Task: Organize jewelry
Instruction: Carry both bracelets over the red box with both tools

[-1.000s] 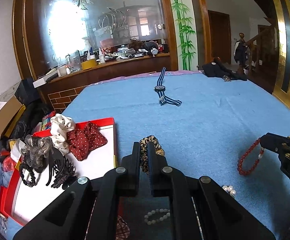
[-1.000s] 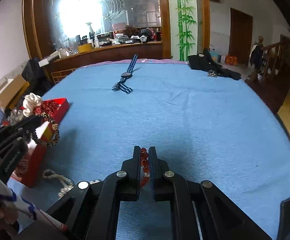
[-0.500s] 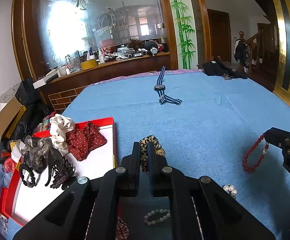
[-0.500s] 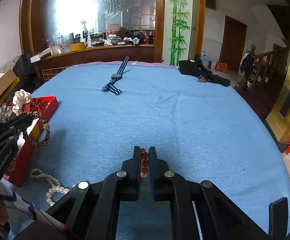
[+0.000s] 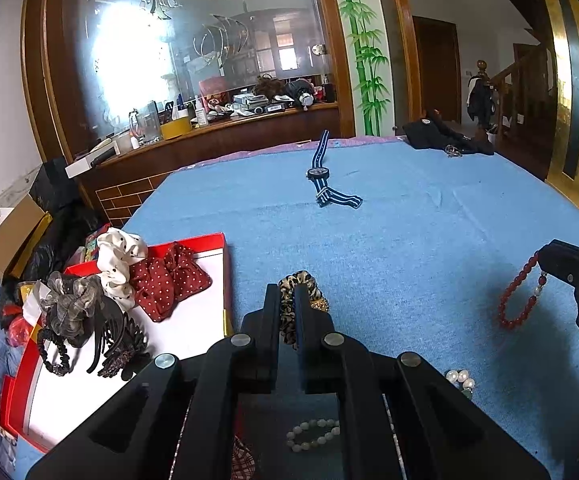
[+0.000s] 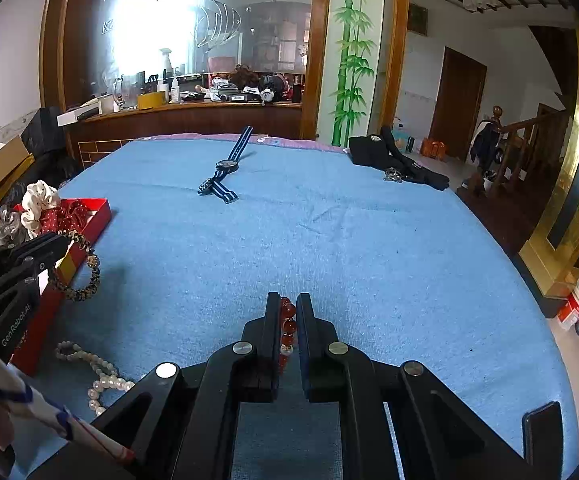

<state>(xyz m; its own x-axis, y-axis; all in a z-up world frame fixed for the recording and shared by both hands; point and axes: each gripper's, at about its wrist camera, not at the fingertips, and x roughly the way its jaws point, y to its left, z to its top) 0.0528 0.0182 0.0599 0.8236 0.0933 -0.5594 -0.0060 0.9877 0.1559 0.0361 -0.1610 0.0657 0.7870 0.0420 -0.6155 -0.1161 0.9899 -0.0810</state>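
Altogether, two grippers work over the blue cloth (image 6: 369, 240). Left gripper (image 5: 287, 300) is clamped on a leopard scrunchie (image 5: 307, 286); right gripper (image 6: 287, 312) is clamped on a red bead bracelet (image 6: 288, 320), hanging clear of the cloth. One red tray (image 5: 193, 332) holds three scrunchies and dark clips. One striped watch (image 6: 225, 166) lies far off, and pearls (image 6: 105, 376) sit beside the tray.

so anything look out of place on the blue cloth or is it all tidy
Not tidy yet. A striped-strap watch lies alone far across the blue cloth, away from the red tray. A pearl strand sprawls loose beside the tray.
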